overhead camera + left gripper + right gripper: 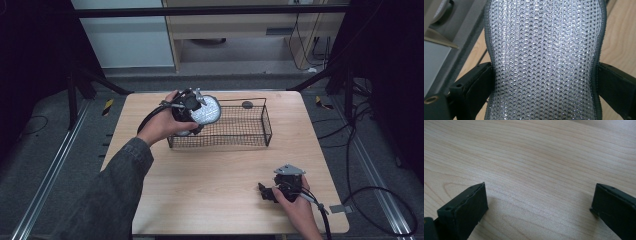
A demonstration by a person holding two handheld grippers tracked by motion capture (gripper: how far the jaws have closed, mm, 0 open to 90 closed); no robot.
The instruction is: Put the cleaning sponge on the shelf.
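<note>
Left claw point(196, 114) pinching the silvery mesh pad point(206, 110) above the wire basket point(250, 131): lower it inside before releasing. Right claw point(266, 192) spread, resting on the tabletop point(210, 175).

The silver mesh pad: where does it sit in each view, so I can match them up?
High view: the mesh pad is upper centre, held by the left gripper over the left end of the wire basket.
Left gripper view: it runs top to bottom through the middle, pinched between the jaws.
Right gripper view: bare wood between open jaws, no pad.
Shared landmark: the wooden table.
</note>
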